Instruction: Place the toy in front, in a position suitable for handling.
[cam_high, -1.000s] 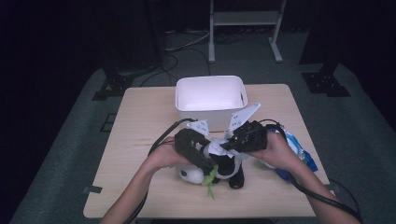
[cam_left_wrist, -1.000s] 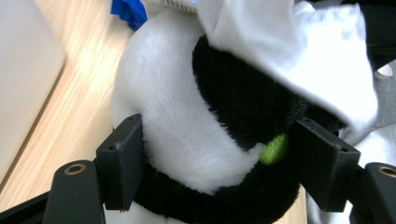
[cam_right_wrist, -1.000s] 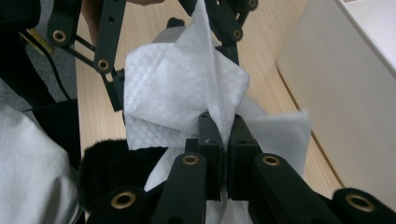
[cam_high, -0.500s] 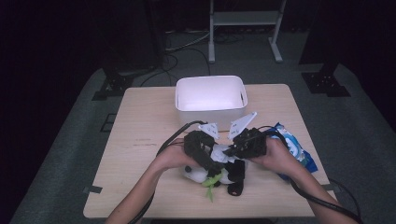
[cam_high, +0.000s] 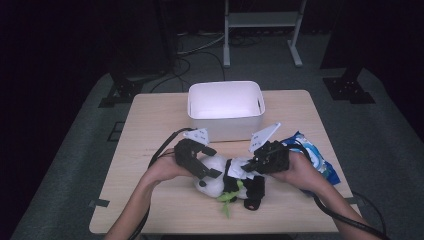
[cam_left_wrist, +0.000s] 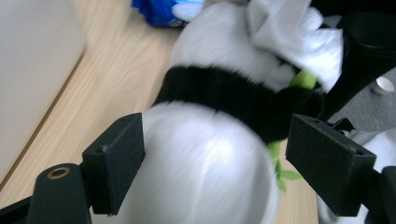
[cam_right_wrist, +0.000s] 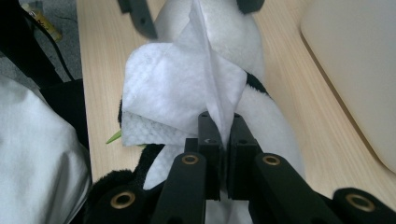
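On the table, left gripper (cam_left_wrist: 215, 172) fingers gape around the plush panda (cam_left_wrist: 205, 168); right gripper (cam_right_wrist: 223, 135) pinches a tissue (cam_right_wrist: 187, 88) — thin, it may tear if dragged.

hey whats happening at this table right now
A person works at a wooden table with a gripper in each hand. The right gripper is shut on a white paper wipe, pressing it against a plush panda that lies on the table. The left gripper is open, its jaws on either side of the panda's white body. A white bin stands behind them, and a blue packet lies at the right.
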